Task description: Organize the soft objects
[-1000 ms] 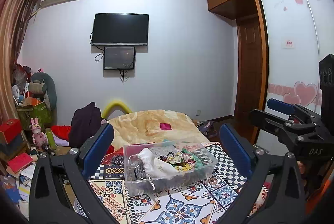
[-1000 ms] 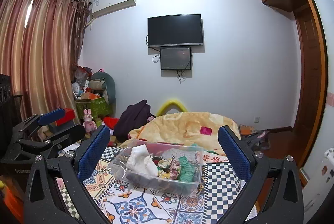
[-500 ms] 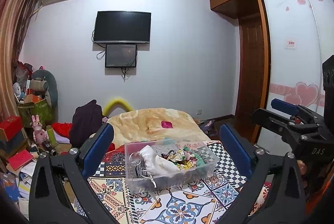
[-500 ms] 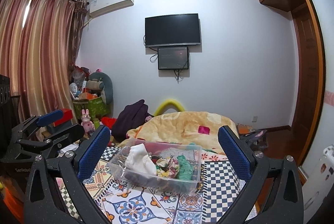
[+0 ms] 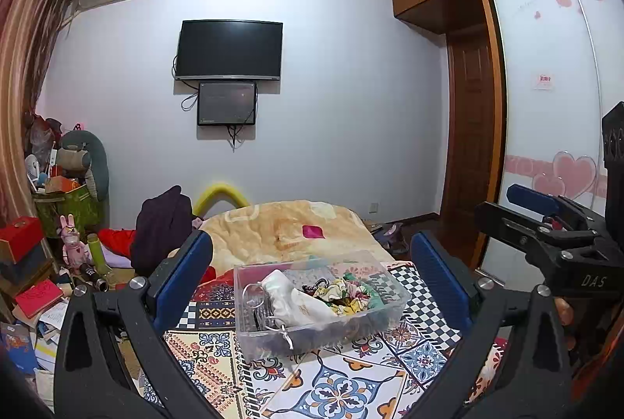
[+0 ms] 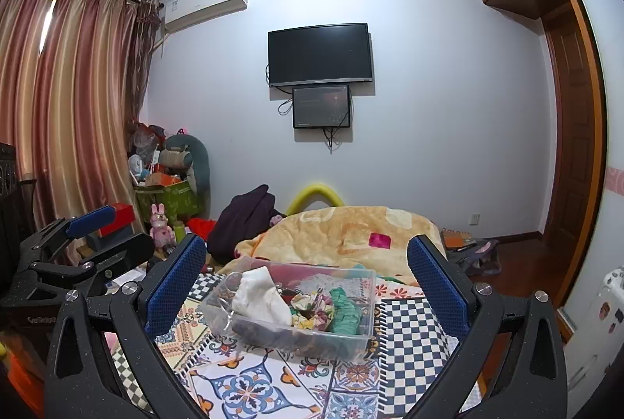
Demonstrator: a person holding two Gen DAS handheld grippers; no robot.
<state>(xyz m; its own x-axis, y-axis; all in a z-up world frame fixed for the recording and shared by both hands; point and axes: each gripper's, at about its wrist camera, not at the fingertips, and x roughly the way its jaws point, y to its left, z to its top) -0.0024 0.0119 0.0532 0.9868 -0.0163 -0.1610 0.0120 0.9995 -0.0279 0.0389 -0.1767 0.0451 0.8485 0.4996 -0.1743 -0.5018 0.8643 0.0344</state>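
A clear plastic bin (image 5: 374, 331) (image 6: 362, 339) stands on a patterned bedspread (image 5: 335, 387) (image 6: 249, 387). It holds a white cloth pouch (image 5: 292, 296) (image 6: 259, 296), floral fabric (image 5: 343, 296) (image 6: 312, 306), a green cloth (image 6: 345, 308) and dark items. My left gripper (image 5: 310, 274) is open and empty, held back from the bin, framing it. My right gripper (image 6: 306, 270) is open and empty, also back from the bin. Each gripper shows at the edge of the other's view, the right one (image 5: 546, 224) and the left one (image 6: 85, 243).
A yellow blanket (image 5: 288, 229) (image 6: 343, 235) lies bunched behind the bin, with dark clothing (image 5: 163, 220) (image 6: 245, 216) beside it. Clutter, boxes and a pink rabbit toy (image 5: 70, 243) (image 6: 162, 228) fill the left. A TV (image 5: 230, 50) hangs on the far wall; a wardrobe (image 5: 546, 107) stands right.
Both views have shifted only slightly; the grippers stay open and level, and the bin and its contents have not moved.
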